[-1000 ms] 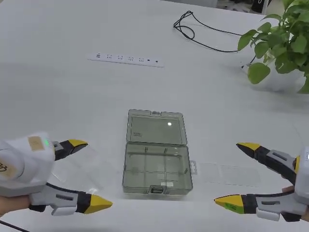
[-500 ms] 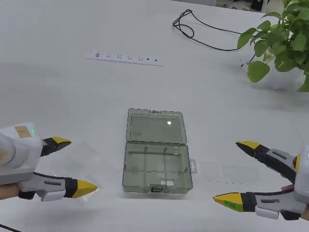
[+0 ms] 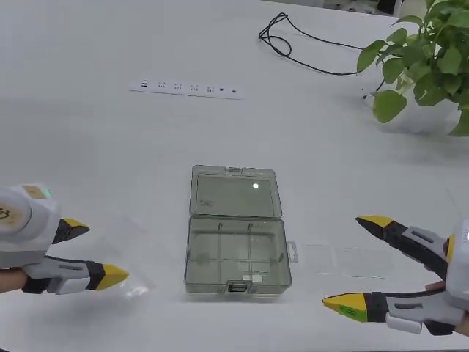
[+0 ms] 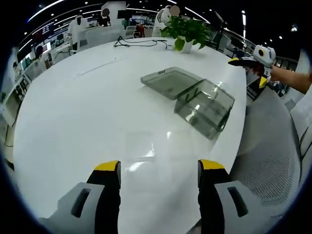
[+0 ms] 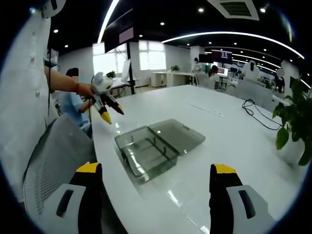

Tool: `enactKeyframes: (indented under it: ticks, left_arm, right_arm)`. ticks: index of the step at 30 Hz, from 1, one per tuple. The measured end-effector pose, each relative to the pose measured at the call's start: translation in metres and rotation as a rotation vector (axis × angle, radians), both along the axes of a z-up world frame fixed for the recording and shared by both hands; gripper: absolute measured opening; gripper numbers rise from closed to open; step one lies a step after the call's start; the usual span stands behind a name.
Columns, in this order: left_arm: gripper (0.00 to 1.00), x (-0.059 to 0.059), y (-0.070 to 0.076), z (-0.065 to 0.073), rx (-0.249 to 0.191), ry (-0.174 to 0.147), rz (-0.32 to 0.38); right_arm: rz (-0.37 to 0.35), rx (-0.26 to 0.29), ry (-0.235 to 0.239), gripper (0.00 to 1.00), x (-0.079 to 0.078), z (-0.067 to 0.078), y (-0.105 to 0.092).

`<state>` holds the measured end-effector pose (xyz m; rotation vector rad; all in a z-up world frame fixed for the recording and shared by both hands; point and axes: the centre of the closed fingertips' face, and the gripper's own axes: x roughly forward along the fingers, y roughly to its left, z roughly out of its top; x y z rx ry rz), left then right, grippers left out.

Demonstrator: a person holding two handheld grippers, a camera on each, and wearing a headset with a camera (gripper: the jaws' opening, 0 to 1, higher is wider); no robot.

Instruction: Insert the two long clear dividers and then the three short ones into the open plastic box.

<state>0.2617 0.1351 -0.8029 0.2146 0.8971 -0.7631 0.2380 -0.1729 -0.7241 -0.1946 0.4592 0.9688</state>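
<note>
A wide white table (image 3: 110,147) in an open-plan office is noted, with a power strip (image 3: 187,89), a black cable (image 3: 293,44) and a potted plant (image 3: 425,59) along its far side. The plastic box (image 3: 236,257) is seen at the middle of the table, its lid (image 3: 236,192) laid flat open on the far side. Faint grid lines are seen in the base; whether they are seated dividers or only moulded slots cannot be told. A clear divider sheet (image 4: 144,146) is made out flat on the table just ahead of the left gripper (image 3: 95,252), well apart from the box on its left. More clear strips (image 3: 350,259) are seen just beside the box on its right, near the right gripper (image 3: 357,262). Both sets of tongs are held wide apart and nothing is gripped; this is confirmed in the left gripper view (image 4: 159,166) and the right gripper view (image 5: 155,168). The step in hand is judged to be the first pick-up of a long divider, probably by the left. A thin flat piece must be lifted by an edge, turned upright and lined up with the slots; glare and transparency make it easily misjudged.
</note>
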Motion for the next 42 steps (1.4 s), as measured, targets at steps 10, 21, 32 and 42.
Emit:
enactKeyframes:
  ticks: [10,21,32,42]
  left_arm:
    - [0.53,0.001,0.012,-0.015,0.056,0.109,0.074]
    - [0.46,0.005,0.015,-0.028,0.121,0.164,0.119]
    - [0.4,0.001,0.017,-0.038,0.216,0.195,0.098]
    - [0.37,0.004,0.02,-0.039,0.251,0.207,0.118]
  right_arm:
    - [-0.018,0.009,0.002,0.91,0.001,-0.002,-0.005]
    - [-0.029,0.023,0.001,0.9,0.004,-0.003,-0.008]
    - [-0.04,0.031,0.003,0.9,0.005,-0.004,-0.009]
    - [-0.045,0.037,-0.001,0.9,0.005,-0.004,-0.007]
